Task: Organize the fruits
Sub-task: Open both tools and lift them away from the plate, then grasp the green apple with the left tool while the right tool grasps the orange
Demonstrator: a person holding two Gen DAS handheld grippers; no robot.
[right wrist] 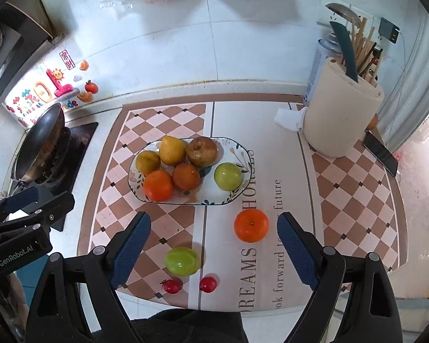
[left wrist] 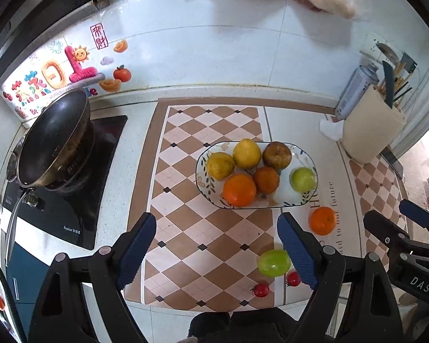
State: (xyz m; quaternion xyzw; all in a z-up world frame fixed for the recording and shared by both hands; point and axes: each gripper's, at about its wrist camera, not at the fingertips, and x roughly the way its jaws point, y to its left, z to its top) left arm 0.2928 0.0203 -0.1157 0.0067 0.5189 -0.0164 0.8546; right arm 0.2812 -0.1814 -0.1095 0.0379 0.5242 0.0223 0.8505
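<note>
A patterned oval plate point(left wrist: 273, 203) point(right wrist: 231, 150) on the checked mat holds several fruits: yellow, brown and orange ones and a green apple point(left wrist: 302, 179) point(right wrist: 227, 176). Loose on the mat in front of it lie an orange point(left wrist: 322, 220) point(right wrist: 251, 225), a green fruit point(left wrist: 273, 262) point(right wrist: 182, 260) and two small red fruits point(left wrist: 260, 289) point(right wrist: 208, 284). My left gripper point(left wrist: 217, 253) hangs open above the mat, empty. High over the loose fruits, my right gripper point(right wrist: 214, 253) is open and empty too. Each gripper shows at the edge of the other's view.
A black wok point(left wrist: 54, 140) sits on the dark cooktop point(left wrist: 68, 214) at the left. A cream utensil holder point(right wrist: 341, 114) with chopsticks and a knife stands at the right, a spray can point(right wrist: 319, 65) behind it, a phone point(right wrist: 380, 153) and crumpled tissue point(right wrist: 289, 118) beside it. Bagged food hangs on the tiled wall.
</note>
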